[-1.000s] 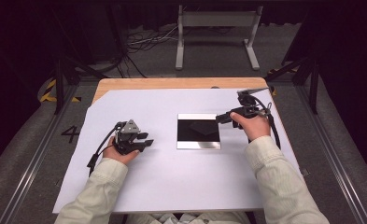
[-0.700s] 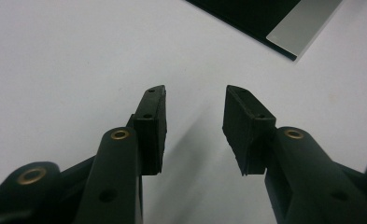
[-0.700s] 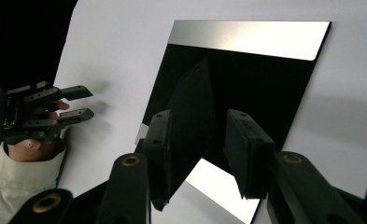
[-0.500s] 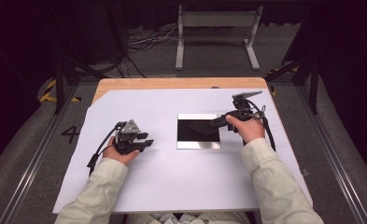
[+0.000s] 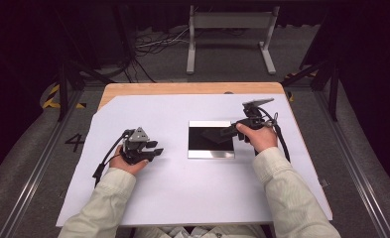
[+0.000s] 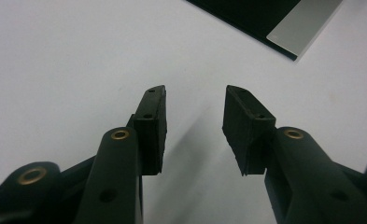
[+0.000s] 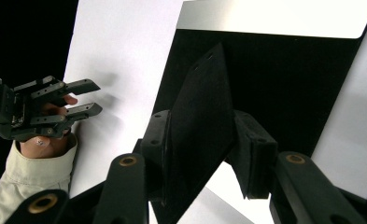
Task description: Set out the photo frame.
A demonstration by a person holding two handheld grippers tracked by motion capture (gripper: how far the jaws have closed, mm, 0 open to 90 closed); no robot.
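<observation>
your right gripper (image 7: pixel 200 154) jaws, just widened, bracket a black card (image 7: pixel 200 126) over the mirror plate (image 5: pixel 211 140); left gripper (image 6: pixel 194 130) released, empty.

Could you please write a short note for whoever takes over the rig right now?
Left gripper: open, empty, resting on the white sheet left of the black square plate.
Right gripper: over the plate; its fingers have just been opening, with a thin black panel between them, tilted on edge. Grip unclear.
Done: the panel is at the plate, not lying flat.
Left: probably settle the panel flat or re-grip it; check before moving.
</observation>
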